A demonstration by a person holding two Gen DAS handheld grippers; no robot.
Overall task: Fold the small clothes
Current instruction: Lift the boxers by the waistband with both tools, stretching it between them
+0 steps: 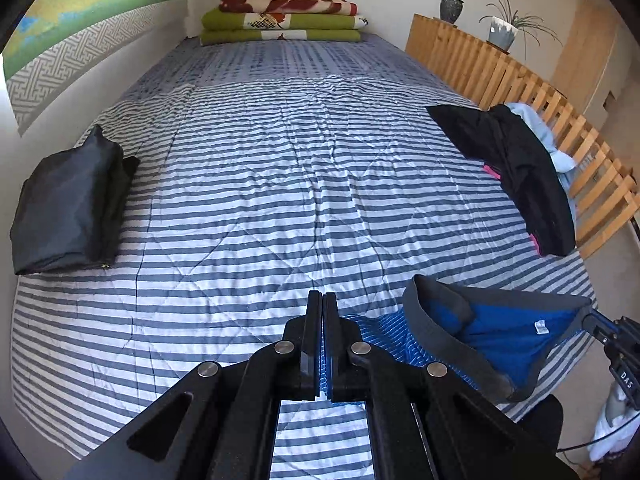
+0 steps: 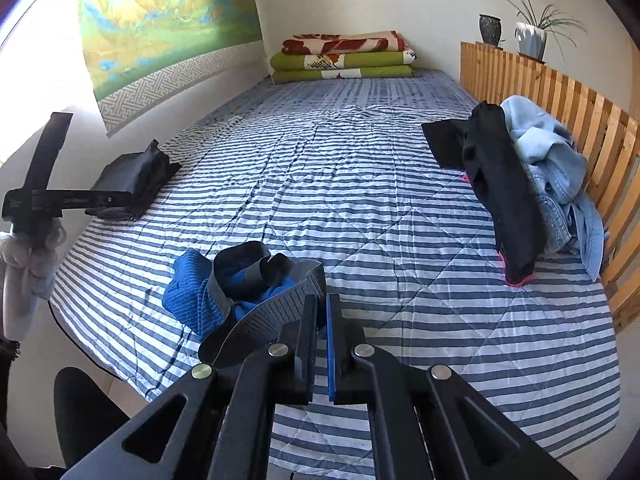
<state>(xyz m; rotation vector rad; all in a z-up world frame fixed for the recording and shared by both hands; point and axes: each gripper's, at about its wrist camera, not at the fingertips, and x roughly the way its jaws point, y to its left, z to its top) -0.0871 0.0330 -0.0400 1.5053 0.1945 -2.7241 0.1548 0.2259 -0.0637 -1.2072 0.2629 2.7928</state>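
Both black two-finger claws pinch the blue striped underwear with its grey waistband (image 2: 248, 296): left gripper (image 1: 322, 300) fully closed, right gripper (image 2: 322, 304) nearly closed. That garment hangs over the striped quilt's (image 1: 260, 200) near edge; folded black cloth (image 1: 68, 208) lies at its left edge.

Folded blankets (image 1: 286, 18), potted plant (image 1: 505, 30)

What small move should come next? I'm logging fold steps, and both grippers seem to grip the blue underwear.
Probably draw the two grippers apart to stretch the blue underwear flat on the striped quilt. The left gripper and right gripper each look shut on its edge, yet it hangs bunched, with the grey waistband twisted.
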